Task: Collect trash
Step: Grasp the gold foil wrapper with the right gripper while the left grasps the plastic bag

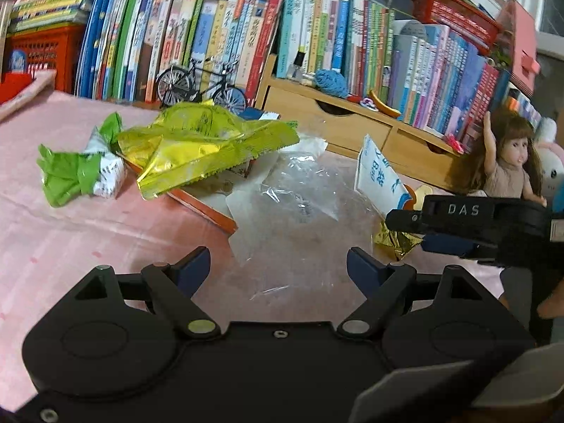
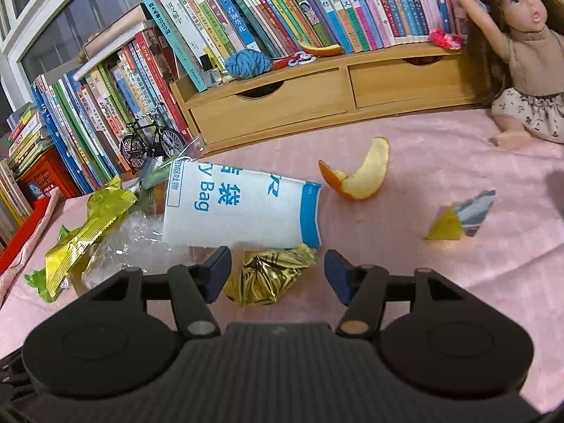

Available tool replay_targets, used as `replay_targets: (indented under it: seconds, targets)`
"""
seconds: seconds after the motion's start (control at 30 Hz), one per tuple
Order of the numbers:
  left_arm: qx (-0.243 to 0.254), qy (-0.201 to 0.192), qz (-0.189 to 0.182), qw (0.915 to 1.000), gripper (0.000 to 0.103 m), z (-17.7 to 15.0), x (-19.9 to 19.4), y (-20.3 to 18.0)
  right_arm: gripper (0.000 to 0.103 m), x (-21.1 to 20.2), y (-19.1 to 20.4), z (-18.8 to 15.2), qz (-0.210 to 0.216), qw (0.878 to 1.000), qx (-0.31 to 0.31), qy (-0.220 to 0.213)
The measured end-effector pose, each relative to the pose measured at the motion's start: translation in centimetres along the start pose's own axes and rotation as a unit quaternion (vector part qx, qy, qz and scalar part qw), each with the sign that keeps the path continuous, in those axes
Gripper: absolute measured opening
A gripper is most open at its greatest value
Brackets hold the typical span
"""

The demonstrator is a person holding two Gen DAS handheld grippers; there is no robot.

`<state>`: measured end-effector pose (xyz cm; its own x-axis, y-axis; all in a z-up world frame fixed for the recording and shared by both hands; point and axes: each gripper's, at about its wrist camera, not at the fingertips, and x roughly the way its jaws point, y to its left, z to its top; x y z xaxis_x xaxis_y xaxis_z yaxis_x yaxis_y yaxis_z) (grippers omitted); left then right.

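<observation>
Right wrist view: right gripper (image 2: pixel 277 272) open, gold foil (image 2: pixel 269 276) between jaws, untouched. Left gripper (image 1: pixel 278 266) open over clear plastic (image 1: pixel 296 218).

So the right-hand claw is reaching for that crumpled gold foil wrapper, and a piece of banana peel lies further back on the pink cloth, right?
Nearly. The right wrist view shows an orange peel, not banana peel. The right gripper does have the crumpled gold foil wrapper between its open jaws.

Gold foil wrapper (image 2: pixel 269 276), white-and-blue bag (image 2: pixel 239 208), pink tablecloth (image 2: pixel 440 282).
</observation>
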<state>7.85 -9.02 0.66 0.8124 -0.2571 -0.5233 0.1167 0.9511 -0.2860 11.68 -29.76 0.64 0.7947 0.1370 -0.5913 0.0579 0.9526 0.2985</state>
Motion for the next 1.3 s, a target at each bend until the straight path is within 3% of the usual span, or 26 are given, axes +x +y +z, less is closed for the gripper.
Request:
replay_targets:
  seconds: [0.13, 0.23, 0.3, 0.4, 0.9, 1.07, 1.13, 1.17, 1.2, 1.3]
  targets:
    - [-0.037, 0.014, -0.022, 0.9990, 0.068, 0.1, 0.8, 0.5, 0.062, 0.8, 0.2, -0.1, -0.004, 1.000, -0.004, 0.007]
    - [-0.051, 0.021, -0.031, 0.9980, 0.052, 0.1, 1.1, 0.7, 0.055, 0.9, 0.1, -0.3, -0.001, 1.000, -0.003, 0.009]
    - [-0.053, 0.025, -0.038, 0.9976, 0.034, 0.0, 1.0, 0.8, 0.051, 0.9, 0.0, -0.3, 0.006, 1.000, 0.002, 0.011]
    - [-0.058, 0.032, -0.042, 0.9969, 0.017, 0.1, 0.6, 0.8, 0.049, 0.4, 0.1, -0.6, 0.016, 1.000, 0.002, 0.011]
    - [-0.036, 0.048, -0.071, 0.9957, 0.015, -2.7, -7.4, 1.6, 0.046, -5.5, 1.2, -3.6, 0.049, 0.998, -0.028, 0.013]
    - [-0.005, 0.058, -0.085, 0.9947, 0.017, -4.4, -10.8, 1.8, 0.046, -7.6, 1.2, -5.3, 0.049, 0.998, -0.040, 0.017]
    - [0.017, 0.053, -0.086, 0.9947, 0.021, -5.1, -12.4, 1.7, 0.046, -8.5, 1.2, -6.0, 0.050, 0.998, -0.046, 0.017]
    - [0.026, 0.048, -0.083, 0.9950, 0.030, -5.4, -13.1, 1.6, 0.046, -8.8, 1.2, -6.3, 0.051, 0.997, -0.050, 0.017]
    - [0.035, 0.040, -0.080, 0.9954, 0.045, -5.6, -13.9, 1.6, 0.046, -9.2, 1.2, -6.6, 0.051, 0.997, -0.053, 0.017]
    - [0.057, 0.008, -0.072, 0.9957, 0.062, -6.1, -16.3, 1.6, 0.046, -10.1, 1.2, -7.3, 0.054, 0.997, -0.057, 0.015]
